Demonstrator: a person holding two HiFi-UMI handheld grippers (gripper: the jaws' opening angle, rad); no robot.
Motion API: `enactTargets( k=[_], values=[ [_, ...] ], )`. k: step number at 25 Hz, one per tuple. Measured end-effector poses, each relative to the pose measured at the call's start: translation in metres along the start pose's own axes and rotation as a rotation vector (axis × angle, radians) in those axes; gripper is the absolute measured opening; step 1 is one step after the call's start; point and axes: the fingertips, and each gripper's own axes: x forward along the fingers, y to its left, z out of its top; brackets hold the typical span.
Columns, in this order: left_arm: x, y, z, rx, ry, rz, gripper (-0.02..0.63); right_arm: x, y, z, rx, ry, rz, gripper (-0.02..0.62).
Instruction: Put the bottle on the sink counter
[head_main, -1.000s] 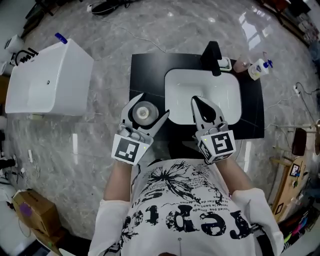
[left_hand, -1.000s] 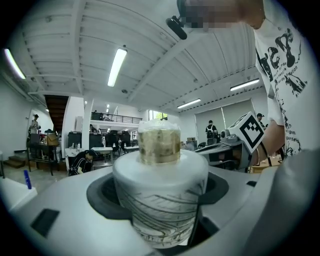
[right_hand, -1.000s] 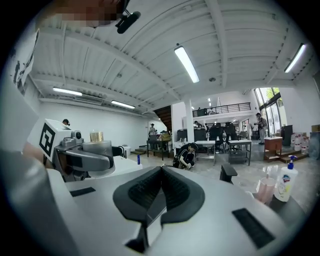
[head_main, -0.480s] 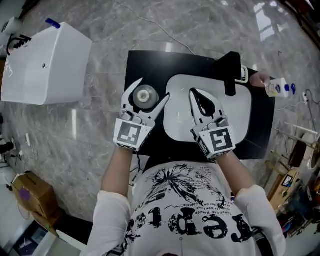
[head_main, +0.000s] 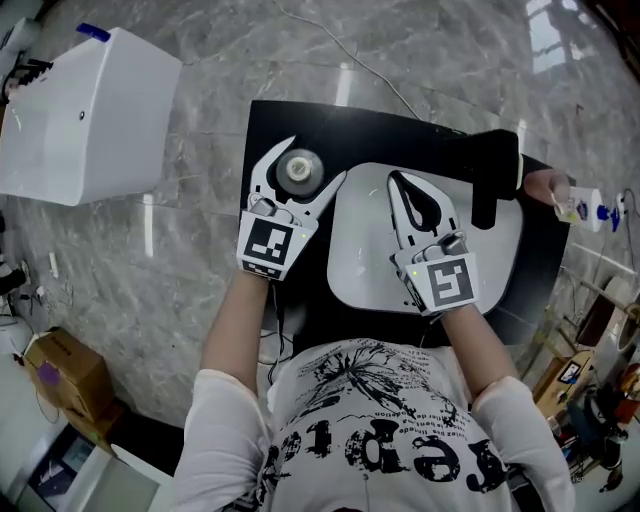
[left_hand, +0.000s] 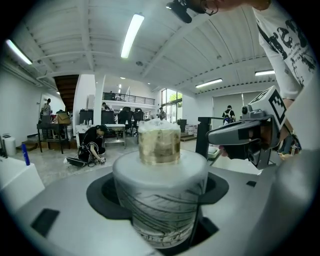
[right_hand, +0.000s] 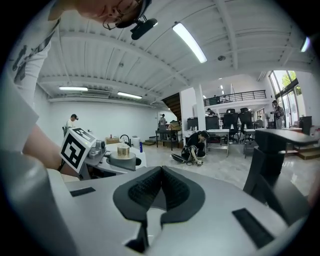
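Bottle (head_main: 297, 168) – grey, squat, yellowish cap (left_hand: 159, 145); upright between the fingers of the left gripper (head_main: 316, 160), which clamp its body on both sides. It sits over the black bench (head_main: 270, 125), just left of the white basin (head_main: 365, 260); whether its base touches the bench cannot be told.

Right gripper (head_main: 398, 180) – fingers pressed together, nothing between them; held over the basin, well apart from the bottle.

Tap (head_main: 495, 175) – black, at the basin's far right edge.

Soap dispenser (head_main: 585, 208) – at the bench's right end.

White box (head_main: 90, 110) – on the marble floor (head_main: 180, 280), left of the bench.
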Motion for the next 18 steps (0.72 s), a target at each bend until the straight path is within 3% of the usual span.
enactTargets(
  k=[7,13,18],
  values=[
    [0.029,0.015,-0.021,0.002,0.038,0.024,0.348,0.018,-0.007,-0.001,0.030,-0.053,0.005,0.014],
    [0.033,0.017,-0.033,-0.001,0.073,0.021,0.348,0.022,-0.014,0.001,-0.008,-0.069,0.001,0.014],
    [0.038,0.018,-0.047,-0.029,0.167,0.020,0.348,0.021,-0.021,-0.001,-0.012,-0.053,-0.041,0.014]
  ],
)
